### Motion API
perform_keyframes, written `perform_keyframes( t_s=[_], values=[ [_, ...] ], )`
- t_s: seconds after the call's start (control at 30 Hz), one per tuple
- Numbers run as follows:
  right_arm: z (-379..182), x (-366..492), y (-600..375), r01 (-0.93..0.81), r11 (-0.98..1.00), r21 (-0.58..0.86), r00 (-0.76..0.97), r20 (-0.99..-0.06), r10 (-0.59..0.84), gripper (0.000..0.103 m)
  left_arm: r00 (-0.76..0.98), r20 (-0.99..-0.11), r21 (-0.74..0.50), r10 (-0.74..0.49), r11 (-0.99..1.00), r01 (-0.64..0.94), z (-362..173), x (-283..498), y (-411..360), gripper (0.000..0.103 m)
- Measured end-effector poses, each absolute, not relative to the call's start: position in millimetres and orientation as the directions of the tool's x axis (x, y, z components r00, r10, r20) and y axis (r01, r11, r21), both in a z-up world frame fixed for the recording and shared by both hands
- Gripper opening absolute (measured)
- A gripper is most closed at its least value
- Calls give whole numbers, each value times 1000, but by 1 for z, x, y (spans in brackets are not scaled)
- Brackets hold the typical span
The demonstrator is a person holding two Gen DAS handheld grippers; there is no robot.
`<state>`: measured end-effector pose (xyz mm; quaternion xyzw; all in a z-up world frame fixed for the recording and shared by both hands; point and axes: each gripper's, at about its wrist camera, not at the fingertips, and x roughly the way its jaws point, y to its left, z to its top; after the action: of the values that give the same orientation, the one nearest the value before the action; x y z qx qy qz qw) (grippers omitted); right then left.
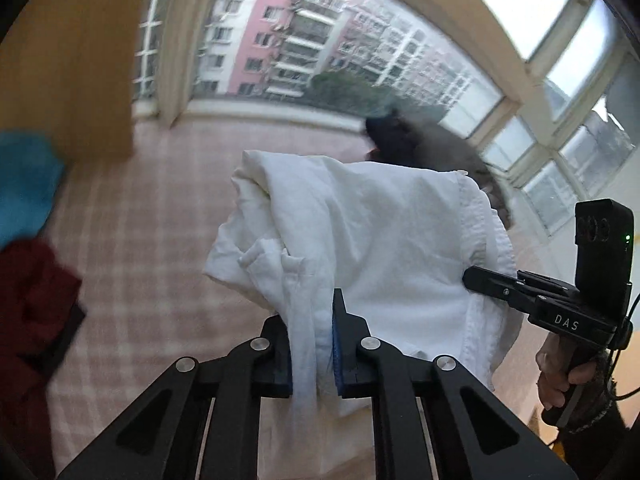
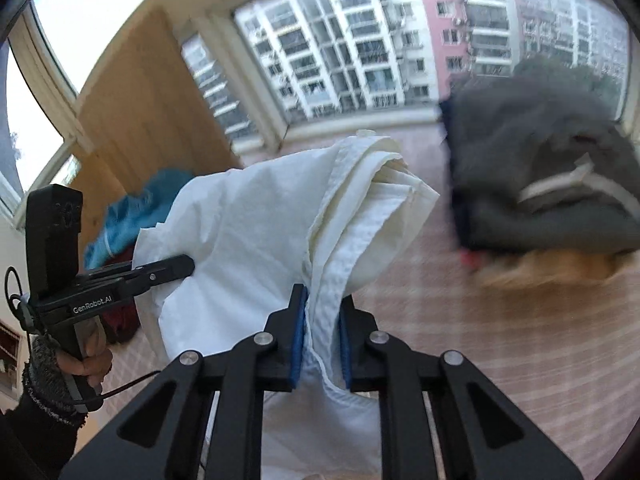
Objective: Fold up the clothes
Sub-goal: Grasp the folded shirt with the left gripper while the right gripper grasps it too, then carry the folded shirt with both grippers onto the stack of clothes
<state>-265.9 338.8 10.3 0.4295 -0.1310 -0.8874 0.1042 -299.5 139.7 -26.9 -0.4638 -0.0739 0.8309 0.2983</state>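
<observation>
A white garment [image 1: 360,232] hangs bunched between both grippers above a pink checked bed [image 1: 152,240]. My left gripper [image 1: 312,344] is shut on a fold of its left edge. My right gripper [image 2: 322,332] is shut on its thick seamed edge; the white garment [image 2: 248,216] drapes forward over the fingers. The right gripper [image 1: 476,276] shows in the left wrist view at the cloth's right side. The left gripper [image 2: 180,266] shows in the right wrist view at the cloth's left side.
A dark grey garment [image 2: 532,176] lies on the bed by the window [image 2: 360,48]. A blue cloth [image 1: 28,184] and a dark red cloth [image 1: 36,300] lie at the left. A wooden panel [image 1: 80,52] stands at the back left.
</observation>
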Motion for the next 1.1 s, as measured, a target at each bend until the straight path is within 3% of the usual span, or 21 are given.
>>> perform_keyframes(
  t_s=[0.2,0.4,0.63,0.67,0.73,0.77,0.9,1.03,1.1],
  values=[
    [75,-269,425,-10,-976,216,-687,-711,-150,14,-402,-662,-364,632,-741,-565,35,-325,238,12],
    [95,-316,505,-82,-988,131,-689,-724,-38,14,-411,-624,-341,665,-704,-623,74,-368,331,12],
    [68,-394,584,-99,-994,46,-622,-783,26,15,-357,-638,-422,683,-697,-579,38,-426,387,12],
    [59,-403,592,-89,-995,45,-604,-797,18,16,-349,-656,-418,670,-706,-571,25,-434,393,13],
    [30,-427,608,-88,-996,3,-543,-838,46,37,-331,-694,-403,639,-726,-557,-2,-451,406,16],
    [17,-433,615,-102,-995,-20,-511,-857,69,40,-300,-708,-427,640,-725,-541,-16,-461,407,20],
    [15,-418,643,-180,-984,0,-537,-838,98,40,-219,-675,-555,704,-680,-479,-33,-480,382,26],
    [52,-373,632,-182,-983,29,-676,-730,104,39,-287,-651,-462,703,-667,-584,16,-455,365,24],
    [56,-362,610,-135,-990,34,-692,-718,70,28,-269,-644,-441,716,-635,-634,29,-444,376,24]
  ],
)
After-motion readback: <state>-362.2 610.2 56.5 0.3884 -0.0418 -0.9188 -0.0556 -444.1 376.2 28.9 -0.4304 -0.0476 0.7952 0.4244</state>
